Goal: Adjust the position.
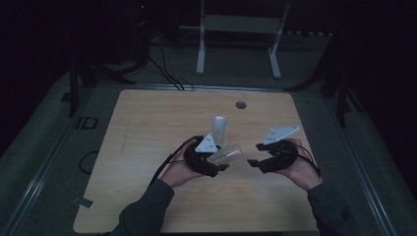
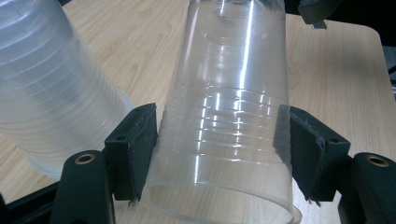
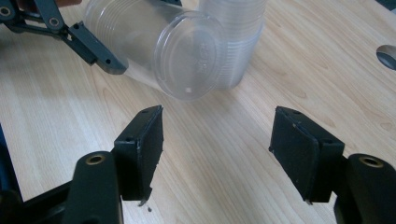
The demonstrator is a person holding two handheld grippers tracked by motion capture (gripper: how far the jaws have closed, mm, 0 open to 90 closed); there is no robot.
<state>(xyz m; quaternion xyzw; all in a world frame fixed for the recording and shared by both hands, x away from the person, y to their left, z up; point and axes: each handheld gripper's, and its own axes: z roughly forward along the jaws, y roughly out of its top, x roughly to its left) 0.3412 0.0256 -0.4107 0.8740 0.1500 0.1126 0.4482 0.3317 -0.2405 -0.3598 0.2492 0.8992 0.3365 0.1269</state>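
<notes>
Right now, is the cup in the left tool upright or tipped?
Tipped. The clear cup lies nearly sideways in the left tool, its base facing the right tool.

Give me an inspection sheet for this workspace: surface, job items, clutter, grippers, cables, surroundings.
Surface: wooden table, round hole near the far edge.
Job's things: clear plastic cup tilted, held off the table; stack of cups upside down behind it.
Clutter: nothing seen.
Grippers: left gripper pads pressed on both sides of the cup; right gripper open, nothing between its jaws, pointing at the cup's base.
Cables: black cable trails from the left gripper; more on the floor beyond.
Surroundings: dark room, white frame behind the table.
</notes>
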